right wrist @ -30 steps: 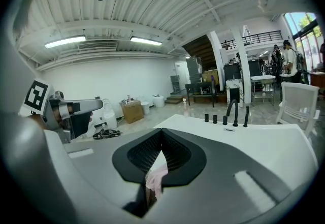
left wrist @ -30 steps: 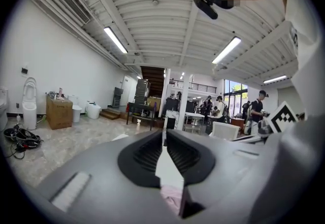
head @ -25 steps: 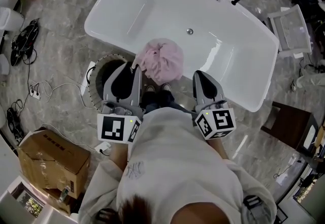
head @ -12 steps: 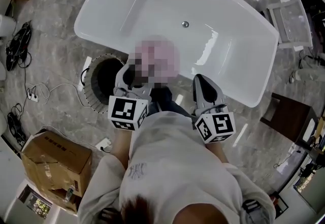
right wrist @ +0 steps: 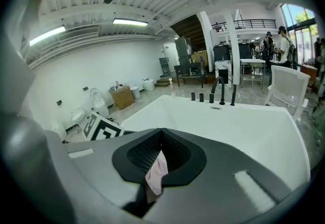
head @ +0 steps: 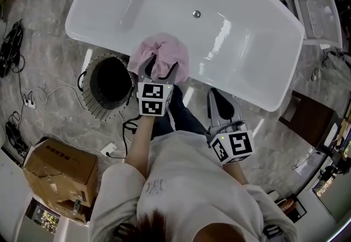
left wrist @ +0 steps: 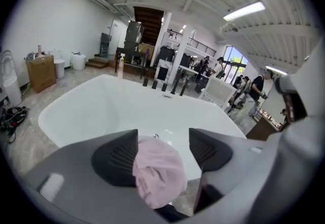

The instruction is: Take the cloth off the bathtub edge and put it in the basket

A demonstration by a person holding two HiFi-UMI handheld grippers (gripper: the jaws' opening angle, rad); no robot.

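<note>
**Left gripper now straddles the cloth**

Since half a second ago the left gripper (head: pixel 159 69) has swung forward and to the right. It has left the space above the basket (head: pixel 93 108) and reached the near edge of the bathtub (head: pixel 241 43). Its jaws now stand apart, one on each side of the pink cloth (head: pixel 164 51), which is heaped on that edge just as before. The basket stands on the floor just left of the cloth, its mouth unobstructed. I judge the approach finished and the pinch due next; no part of the carry to the basket has begun.

The head view gives the layout but not the contact. The left gripper view does: the cloth lies against the left pad (left wrist: pixel 114 159), and a gap remains before the other pad, so nothing is clamped yet.

From above, the right gripper (head: pixel 215 95) hangs back by the person's body, well apart from the cloth. Only the right gripper view shows that its jaws are pressed together with a thin pink strip (right wrist: pixel 156 173) caught at the seam. I cannot tell whether that strip belongs to the cloth
</note>
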